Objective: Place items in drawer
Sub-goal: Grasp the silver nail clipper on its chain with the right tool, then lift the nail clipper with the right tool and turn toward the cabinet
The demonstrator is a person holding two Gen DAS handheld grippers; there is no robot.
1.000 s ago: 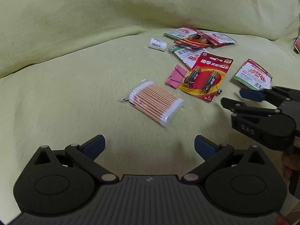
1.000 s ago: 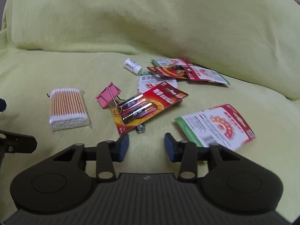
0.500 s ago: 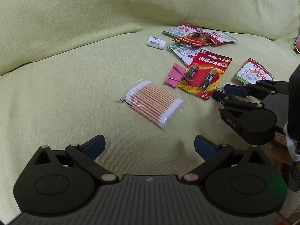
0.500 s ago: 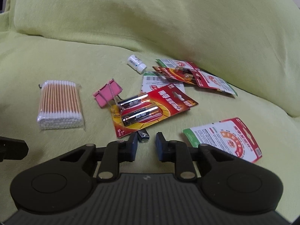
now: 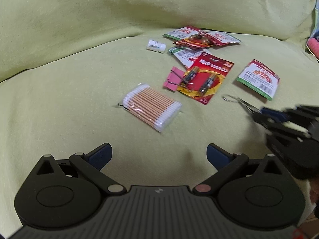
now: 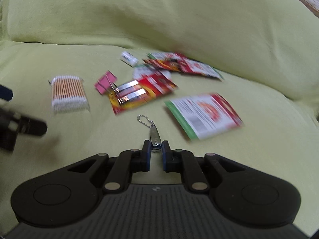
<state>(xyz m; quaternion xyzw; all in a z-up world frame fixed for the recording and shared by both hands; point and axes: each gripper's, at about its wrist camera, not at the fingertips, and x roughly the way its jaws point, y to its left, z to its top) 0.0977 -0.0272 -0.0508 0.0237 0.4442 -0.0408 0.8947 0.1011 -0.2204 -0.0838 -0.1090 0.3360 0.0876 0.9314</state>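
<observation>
Bare green cover (image 6: 159, 29) lies left of the cotton swab pack (image 6: 68, 94), while the right gripper (image 6: 155, 149) clamps the nail clipper (image 6: 155, 136) between its fingertips, chain forward, and the left gripper (image 5: 158, 155) stands spread wide, empty

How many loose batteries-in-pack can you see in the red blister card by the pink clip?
2, side by side on the red blister card: left battery next to the pink binder clip, right battery beside it. The far packs may hold more.

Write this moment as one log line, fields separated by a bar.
right gripper: shut on nail clipper | left gripper: open, holds nothing | cotton swabs: on green cover | drawer: not visible
</observation>
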